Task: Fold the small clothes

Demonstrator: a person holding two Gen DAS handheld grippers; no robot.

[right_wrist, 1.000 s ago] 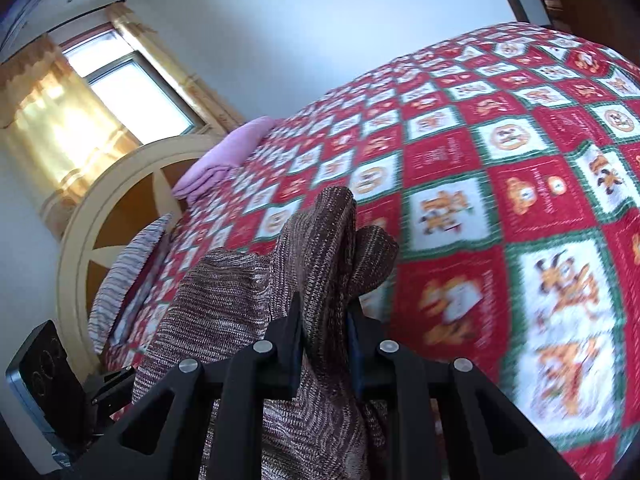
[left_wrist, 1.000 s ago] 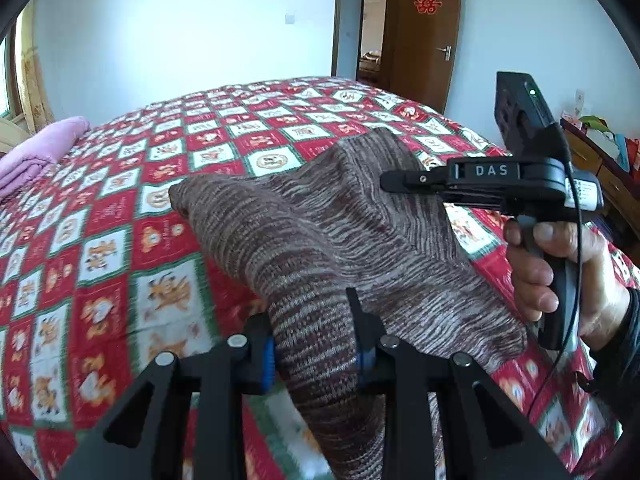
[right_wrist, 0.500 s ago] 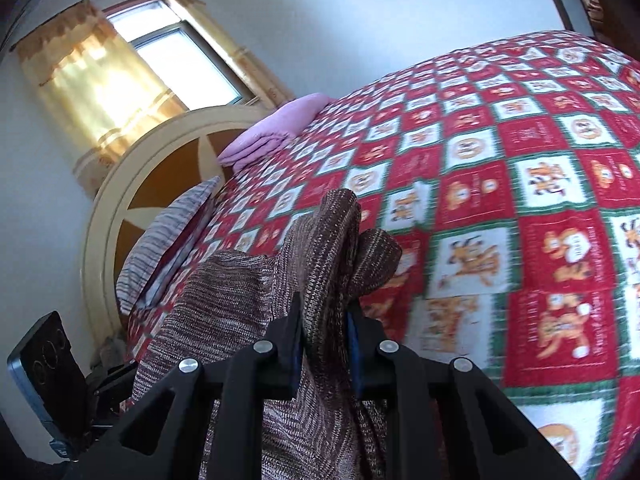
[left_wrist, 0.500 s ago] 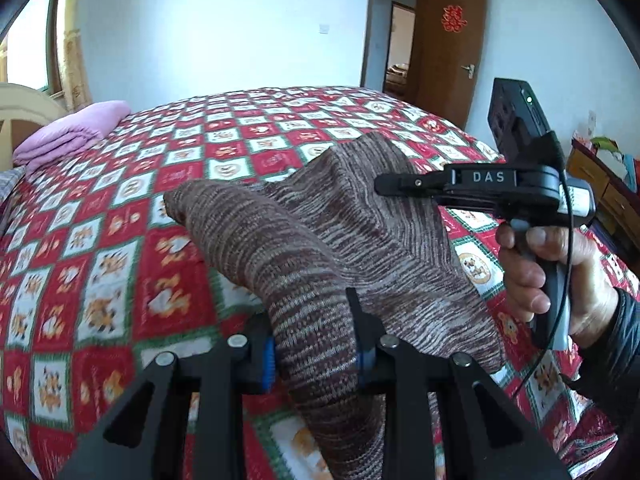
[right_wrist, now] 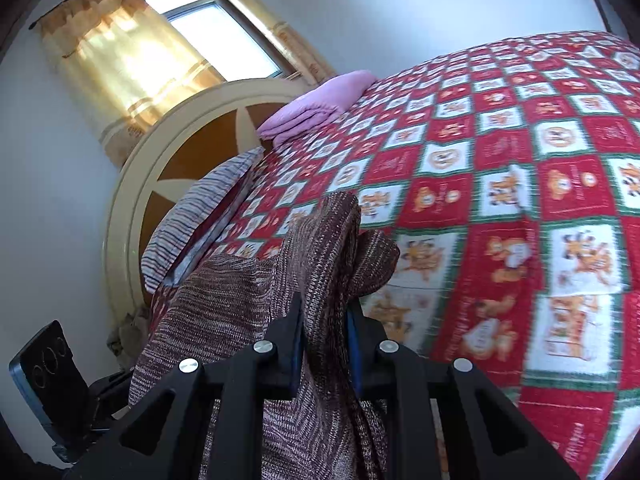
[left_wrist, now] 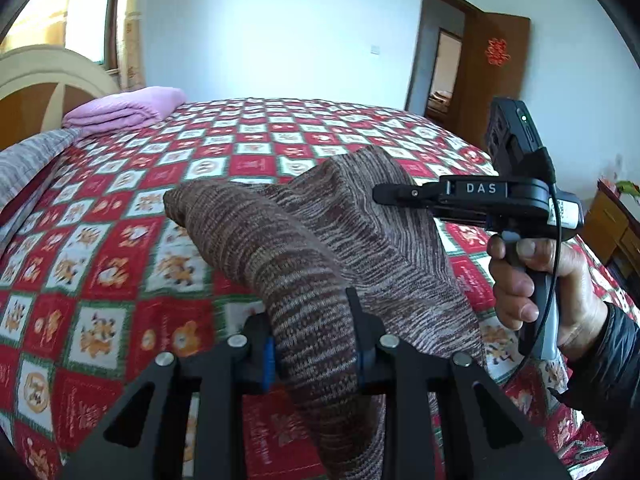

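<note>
A brown striped knit garment point(left_wrist: 304, 240) hangs in the air above the bed, held between both grippers. My left gripper point(left_wrist: 314, 340) is shut on one bunched end of it at the bottom of the left wrist view. My right gripper point(right_wrist: 324, 320) is shut on the other end of the knit garment point(right_wrist: 280, 304). The right gripper point(left_wrist: 384, 194) also shows at the right of the left wrist view, held in a hand, its tips against the cloth. The garment sags between the two holds.
The bed carries a red, white and green patchwork quilt point(left_wrist: 120, 248). A folded pink blanket point(left_wrist: 124, 114) and a striped pillow point(right_wrist: 200, 216) lie by the round headboard point(right_wrist: 168, 152). A wooden door point(left_wrist: 492, 76) and a dresser point(left_wrist: 612, 220) stand at the right.
Both grippers have swung with the garment toward the headboard side of the bed. The window and headboard have come into view. Both holds on the cloth are unchanged.
</note>
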